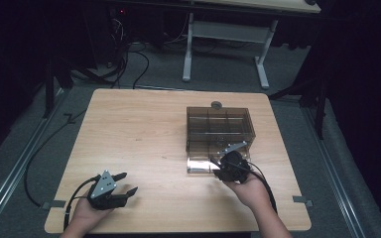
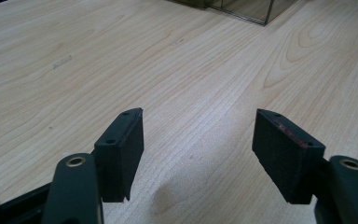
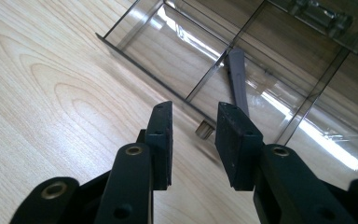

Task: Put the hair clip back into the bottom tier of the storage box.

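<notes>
Dim room, grey floor [image 1: 168, 74], white-legged desk [image 1: 263, 54] behind.

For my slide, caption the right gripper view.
Open right tool facing the knob of a pulled-out clear drawer.

Left claw [image 1: 127, 185]: black body, grey three-cornered plate on top with small dark holes, black cable looping off its rear. Jaws are flat black rectangular blocks on rounded black links, each link with a brass-ringed hole; two small screw recesses on each block's edge; faint reddish mark on one block.

Right claw [image 1: 217, 167]: same black build, grey plate, black cable along the forearm. Brass-ringed link holes; pad faces scuffed.

Forearms bare, no sleeves visible.
</notes>
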Demonstrator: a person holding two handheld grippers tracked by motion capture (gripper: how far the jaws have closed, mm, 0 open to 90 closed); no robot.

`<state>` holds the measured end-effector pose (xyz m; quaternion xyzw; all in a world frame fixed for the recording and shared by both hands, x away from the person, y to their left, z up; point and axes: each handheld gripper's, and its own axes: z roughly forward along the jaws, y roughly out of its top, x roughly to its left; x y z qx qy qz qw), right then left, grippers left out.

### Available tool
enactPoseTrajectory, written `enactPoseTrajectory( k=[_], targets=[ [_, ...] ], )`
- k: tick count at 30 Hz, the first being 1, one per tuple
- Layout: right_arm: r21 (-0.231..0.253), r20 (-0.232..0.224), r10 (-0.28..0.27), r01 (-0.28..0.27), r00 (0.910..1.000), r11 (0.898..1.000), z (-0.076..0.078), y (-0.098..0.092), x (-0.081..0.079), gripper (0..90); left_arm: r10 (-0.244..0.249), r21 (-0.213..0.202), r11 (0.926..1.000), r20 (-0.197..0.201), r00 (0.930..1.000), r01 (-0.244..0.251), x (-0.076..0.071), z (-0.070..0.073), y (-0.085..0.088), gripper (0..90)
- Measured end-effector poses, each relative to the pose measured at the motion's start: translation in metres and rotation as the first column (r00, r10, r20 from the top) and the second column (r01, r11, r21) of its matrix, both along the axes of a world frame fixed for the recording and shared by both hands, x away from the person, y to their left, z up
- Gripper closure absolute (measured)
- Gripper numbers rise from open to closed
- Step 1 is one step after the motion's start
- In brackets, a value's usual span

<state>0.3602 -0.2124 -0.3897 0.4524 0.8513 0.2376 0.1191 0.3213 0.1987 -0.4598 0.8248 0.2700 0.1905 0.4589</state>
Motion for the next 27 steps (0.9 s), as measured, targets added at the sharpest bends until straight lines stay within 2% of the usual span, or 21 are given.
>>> enactPoseTrajectory(
  k=[5,9,12,15,17,19,20,21,22,23,25,27],
  targets=[
    [0.088,0.094,-0.004,-0.004,0.9955,0.996,-0.016,-0.009,-0.021,61.0,-0.001,0.002,1.0000,-0.001,1.0000,0.001,0.000,0.000,0.000,34.3],
    [0.144,0.181,-0.038,0.012,0.9828,0.990,-0.033,-0.015,-0.041,57.7,0.002,0.001,1.0000,-0.001,1.0000,-0.002,0.000,0.000,0.000,34.3],
    [0.171,0.225,-0.052,0.013,0.9731,0.985,-0.043,-0.017,-0.052,57.2,0.002,0.002,1.0000,0.000,1.0000,-0.002,0.000,0.000,0.000,34.3],
    [0.232,0.291,-0.090,0.021,0.9526,0.973,-0.055,-0.020,-0.067,57.3,0.002,0.005,1.0000,0.000,1.0000,-0.002,0.000,0.000,0.000,34.3],
    [0.274,0.338,-0.128,0.033,0.9324,0.961,-0.061,-0.022,-0.076,57.3,0.003,0.008,1.0000,-0.001,1.0000,-0.003,0.000,0.000,0.000,34.3],
    [0.286,0.357,-0.150,0.045,0.9220,0.957,-0.061,-0.024,-0.082,56.9,0.003,0.011,0.9999,0.000,1.0000,-0.003,0.000,0.000,-0.001,34.4],
    [0.290,0.360,-0.154,0.046,0.9200,0.956,-0.060,-0.025,-0.083,56.5,0.002,0.011,0.9999,0.001,1.0000,-0.002,0.000,0.000,-0.001,34.4],
    [0.310,0.351,-0.166,0.053,0.9214,0.949,-0.062,-0.027,-0.083,56.0,0.001,0.012,0.9999,0.000,1.0000,-0.001,0.000,0.000,-0.001,34.4],
    [0.324,0.319,-0.177,0.069,0.9310,0.944,-0.065,-0.028,-0.081,54.4,0.001,0.014,0.9999,0.000,1.0000,-0.001,0.000,0.000,-0.001,34.5],
    [0.325,0.303,-0.181,0.077,0.9359,0.943,-0.065,-0.029,-0.079,54.3,0.000,0.014,0.9999,0.002,1.0000,-0.001,0.000,0.000,-0.001,34.5],
    [0.329,0.322,-0.190,0.079,0.9276,0.941,-0.065,-0.028,-0.078,54.6,-0.001,0.015,0.9999,-0.001,1.0000,0.001,0.000,0.000,-0.002,34.5],
    [0.318,0.322,-0.189,0.082,0.9276,0.944,-0.065,-0.027,-0.078,54.6,0.000,0.017,0.9999,0.001,1.0000,0.000,0.000,0.000,-0.002,34.4]
  ],
)
